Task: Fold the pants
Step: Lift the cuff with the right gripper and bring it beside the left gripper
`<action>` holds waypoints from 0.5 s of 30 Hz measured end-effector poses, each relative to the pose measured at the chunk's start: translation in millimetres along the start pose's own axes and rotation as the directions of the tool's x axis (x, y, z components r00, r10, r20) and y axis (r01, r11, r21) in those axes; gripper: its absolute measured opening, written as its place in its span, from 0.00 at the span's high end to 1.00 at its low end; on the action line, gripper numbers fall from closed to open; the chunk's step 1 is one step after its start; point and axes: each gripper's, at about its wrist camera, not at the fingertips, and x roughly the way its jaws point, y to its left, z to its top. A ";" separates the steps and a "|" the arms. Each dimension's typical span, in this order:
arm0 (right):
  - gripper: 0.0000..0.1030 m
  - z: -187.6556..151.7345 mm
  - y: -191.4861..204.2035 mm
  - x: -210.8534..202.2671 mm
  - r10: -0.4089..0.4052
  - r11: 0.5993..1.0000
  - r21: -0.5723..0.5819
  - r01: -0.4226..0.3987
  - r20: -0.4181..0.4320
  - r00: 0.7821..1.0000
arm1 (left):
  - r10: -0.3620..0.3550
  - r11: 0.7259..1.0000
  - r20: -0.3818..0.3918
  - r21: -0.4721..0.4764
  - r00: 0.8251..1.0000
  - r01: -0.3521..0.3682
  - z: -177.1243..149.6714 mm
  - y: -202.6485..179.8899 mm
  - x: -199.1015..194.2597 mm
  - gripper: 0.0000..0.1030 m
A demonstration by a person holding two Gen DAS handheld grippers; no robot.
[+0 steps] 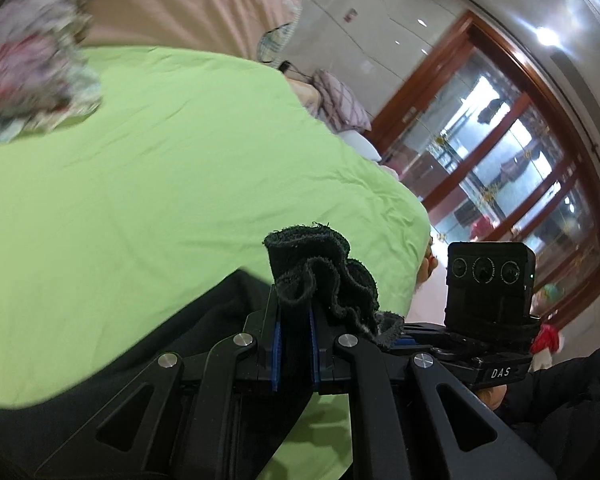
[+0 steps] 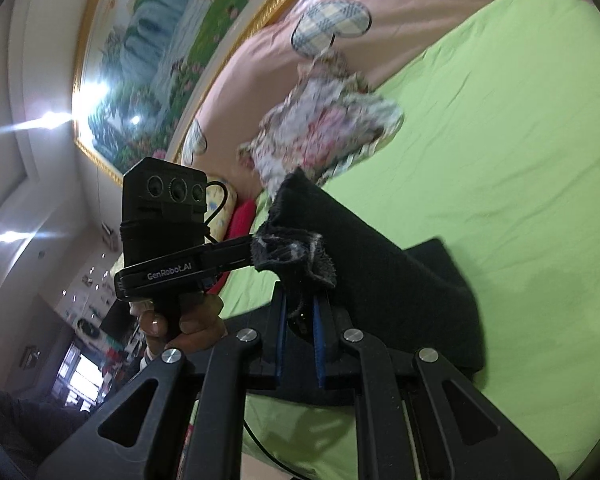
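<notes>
The black pants (image 1: 204, 320) lie on a green bedsheet (image 1: 172, 160). My left gripper (image 1: 294, 312) is shut on a bunched edge of the pants, which sticks up above its fingers. My right gripper (image 2: 300, 312) is shut on another bunched edge of the pants (image 2: 380, 264); the cloth drapes down to the right over the sheet (image 2: 500, 140). The two grippers are side by side and close: the right one's body shows in the left wrist view (image 1: 488, 292), and the left one's body shows in the right wrist view (image 2: 164, 224), held by a hand.
A crumpled floral garment (image 2: 324, 128) lies on the sheet beyond the pants, also in the left wrist view (image 1: 32, 72). A pink quilt (image 2: 340, 20) lies behind it. A wood-framed glass door (image 1: 500, 160) stands past the bed's edge. A framed painting (image 2: 160, 40) hangs above the bed.
</notes>
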 end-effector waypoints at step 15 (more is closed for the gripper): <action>0.88 -30.7 -9.7 66.0 -0.038 0.999 -0.024 0.034 -0.199 0.979 | 0.037 0.982 -0.005 -0.184 0.999 -0.037 -63.8 60.9 -5.0 0.91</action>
